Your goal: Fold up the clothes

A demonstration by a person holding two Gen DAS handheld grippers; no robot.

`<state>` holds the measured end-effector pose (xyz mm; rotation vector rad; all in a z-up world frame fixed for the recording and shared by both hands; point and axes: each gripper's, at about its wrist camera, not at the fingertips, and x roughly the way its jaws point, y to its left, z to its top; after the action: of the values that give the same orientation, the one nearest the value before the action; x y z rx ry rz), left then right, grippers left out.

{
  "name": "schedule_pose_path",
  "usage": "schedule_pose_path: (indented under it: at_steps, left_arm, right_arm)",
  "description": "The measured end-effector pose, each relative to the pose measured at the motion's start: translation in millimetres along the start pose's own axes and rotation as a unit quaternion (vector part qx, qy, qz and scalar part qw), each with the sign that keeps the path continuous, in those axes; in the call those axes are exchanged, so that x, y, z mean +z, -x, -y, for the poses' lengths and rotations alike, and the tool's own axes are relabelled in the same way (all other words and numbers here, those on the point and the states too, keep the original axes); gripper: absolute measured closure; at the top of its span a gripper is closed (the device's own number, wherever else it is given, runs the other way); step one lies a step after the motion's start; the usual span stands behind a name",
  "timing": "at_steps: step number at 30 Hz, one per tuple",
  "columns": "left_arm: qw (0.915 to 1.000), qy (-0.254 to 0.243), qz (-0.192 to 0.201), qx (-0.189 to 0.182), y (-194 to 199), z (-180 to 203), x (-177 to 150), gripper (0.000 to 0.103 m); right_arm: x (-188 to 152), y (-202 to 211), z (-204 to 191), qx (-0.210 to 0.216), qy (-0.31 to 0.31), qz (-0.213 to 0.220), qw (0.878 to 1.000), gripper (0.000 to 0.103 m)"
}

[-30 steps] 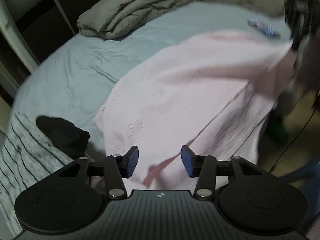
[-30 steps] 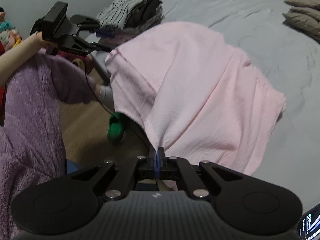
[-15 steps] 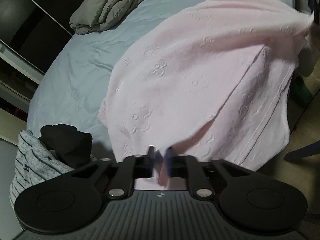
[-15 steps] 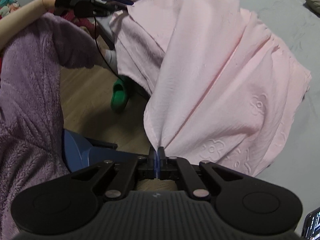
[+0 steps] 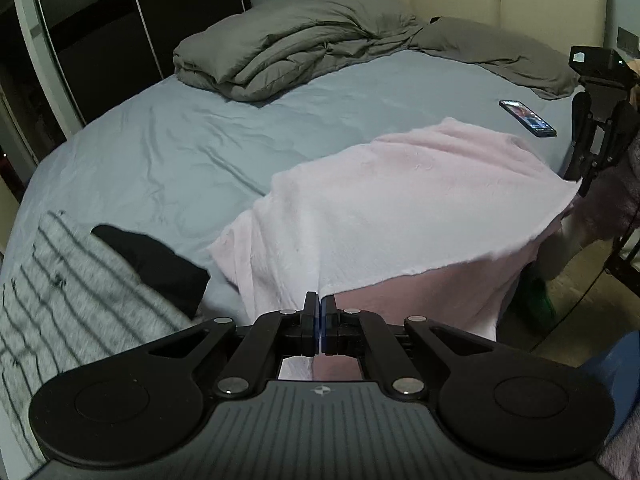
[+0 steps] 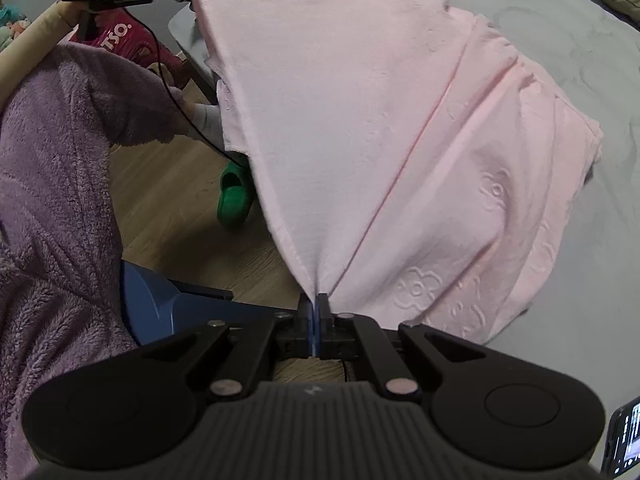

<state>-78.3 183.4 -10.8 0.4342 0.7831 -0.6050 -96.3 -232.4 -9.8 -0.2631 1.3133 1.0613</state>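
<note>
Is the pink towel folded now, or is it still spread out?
Spread out, not folded. The pink towel stretches between the left gripper and the right gripper, each shut on a corner, its far part draped over the bed.

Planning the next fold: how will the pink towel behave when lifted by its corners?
Likely floppy: the pink towel sags and creases between the right claw and left claw. Probably light, since pinched corners hold it.

Pink towel (image 5: 400, 208), soft fleece with embossed flower pattern and a seam line, corner pinched between the left fingers (image 5: 310, 306), opposite corner between the right fingers (image 6: 324, 306). Near edge pulled taut and lifted between them, underside showing below it. Cloth fans out ahead of the fingers; far end draped on the grey-blue sheet, wrinkled.
</note>
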Motion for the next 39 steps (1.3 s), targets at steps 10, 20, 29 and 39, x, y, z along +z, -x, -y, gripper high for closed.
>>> schedule_pose_path:
  at_steps: [10, 20, 29, 39]
  left_arm:
    - [0.9864, -0.075, -0.134, -0.058, -43.5, 31.1, -30.6, 0.103]
    - [0.9711, -0.109, -0.199, -0.075, -78.9, 49.3, -44.5, 0.103]
    - [0.9708, -0.108, -0.179, -0.118, -58.5, 57.8, -30.9, 0.102]
    - [0.9819, -0.159, -0.085, -0.058, -58.2, 83.2, 13.9, 0.063]
  right_arm:
    - [-1.9, -19.0, -0.2, -0.004, 0.008, -0.044, 0.999, 0.102]
    - [1.9, -29.4, 6.3, -0.037, 0.012, -0.079, 0.996, 0.101]
    - [12.3, -18.4, -7.5, -0.025, 0.025, -0.039, 0.999, 0.096]
    - [41.5, 1.2, -7.0, -0.078, 0.006, 0.057, 0.995, 0.085]
